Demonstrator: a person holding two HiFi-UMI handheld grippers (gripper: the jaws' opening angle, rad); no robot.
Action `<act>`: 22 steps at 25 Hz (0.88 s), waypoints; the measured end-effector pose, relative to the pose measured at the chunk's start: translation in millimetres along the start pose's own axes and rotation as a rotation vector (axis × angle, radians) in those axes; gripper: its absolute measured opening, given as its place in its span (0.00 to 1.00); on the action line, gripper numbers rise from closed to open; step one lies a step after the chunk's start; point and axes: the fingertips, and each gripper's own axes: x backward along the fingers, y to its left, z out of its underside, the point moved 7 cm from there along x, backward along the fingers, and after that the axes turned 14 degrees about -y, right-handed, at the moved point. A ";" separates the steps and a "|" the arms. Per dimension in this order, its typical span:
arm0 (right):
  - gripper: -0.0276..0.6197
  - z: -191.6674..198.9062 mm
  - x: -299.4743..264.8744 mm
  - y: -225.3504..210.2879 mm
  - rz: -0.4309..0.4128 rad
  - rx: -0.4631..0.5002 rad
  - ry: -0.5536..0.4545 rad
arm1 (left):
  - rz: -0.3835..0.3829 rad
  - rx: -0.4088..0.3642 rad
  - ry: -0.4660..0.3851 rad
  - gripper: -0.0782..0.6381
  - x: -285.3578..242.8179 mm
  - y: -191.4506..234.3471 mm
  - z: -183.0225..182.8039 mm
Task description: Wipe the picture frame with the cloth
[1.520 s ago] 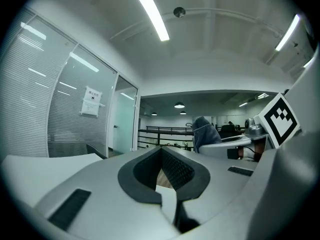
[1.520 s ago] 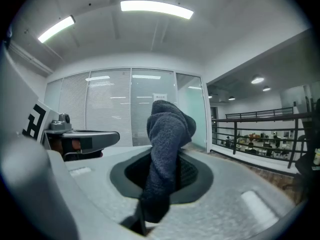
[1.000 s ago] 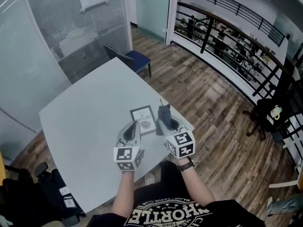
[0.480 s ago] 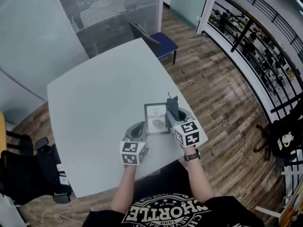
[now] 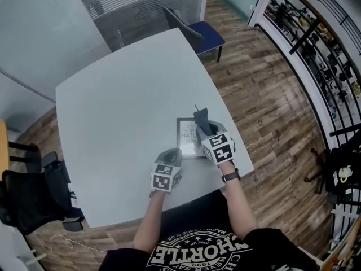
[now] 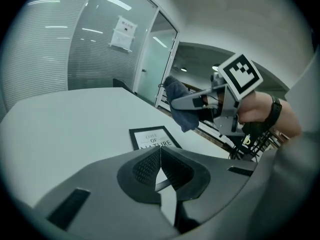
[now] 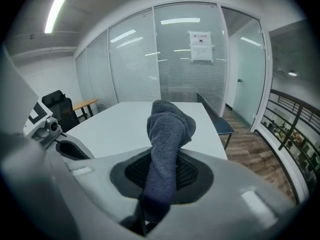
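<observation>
Where the frame lies: the small black-edged picture frame with a white printed sheet [image 5: 188, 137] is flat on the pale grey table [image 5: 113, 106], towards its near right corner.
Cloth: the dark blue-grey terry cloth [image 5: 201, 119] stands up out of the right gripper [image 5: 203, 130], over the frame's right edge; from the left gripper view it seems to hang just clear of the glass.
Right gripper: clamped on the cloth's lower end.
Left gripper [image 5: 169, 157]: jaws closed together, holding nothing.
Change: the left gripper has drawn back from the frame's left edge to off its near left corner, while the cloth stays at the frame.
Meaning: the frame is unpinned, so it may slide under a wipe; the wiping looks barely begun.
Surroundings: a blue-seated chair [image 5: 202, 31] on the far side, a black office chair [image 5: 31, 199] near left, wooden floor [image 5: 265, 95] to the right.
Obstacles: none between cloth and frame.
</observation>
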 end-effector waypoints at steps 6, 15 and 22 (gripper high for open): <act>0.16 13.6 -42.3 -3.7 -0.086 0.127 0.115 | 0.029 -0.039 0.136 0.10 -17.4 3.8 37.4; 0.16 33.0 -98.7 25.8 -0.324 0.527 0.328 | 0.070 -0.021 0.222 0.10 -29.7 8.9 74.2; 0.16 52.1 -138.0 49.6 -0.412 0.737 0.432 | 0.074 0.006 0.239 0.10 -33.2 10.9 80.0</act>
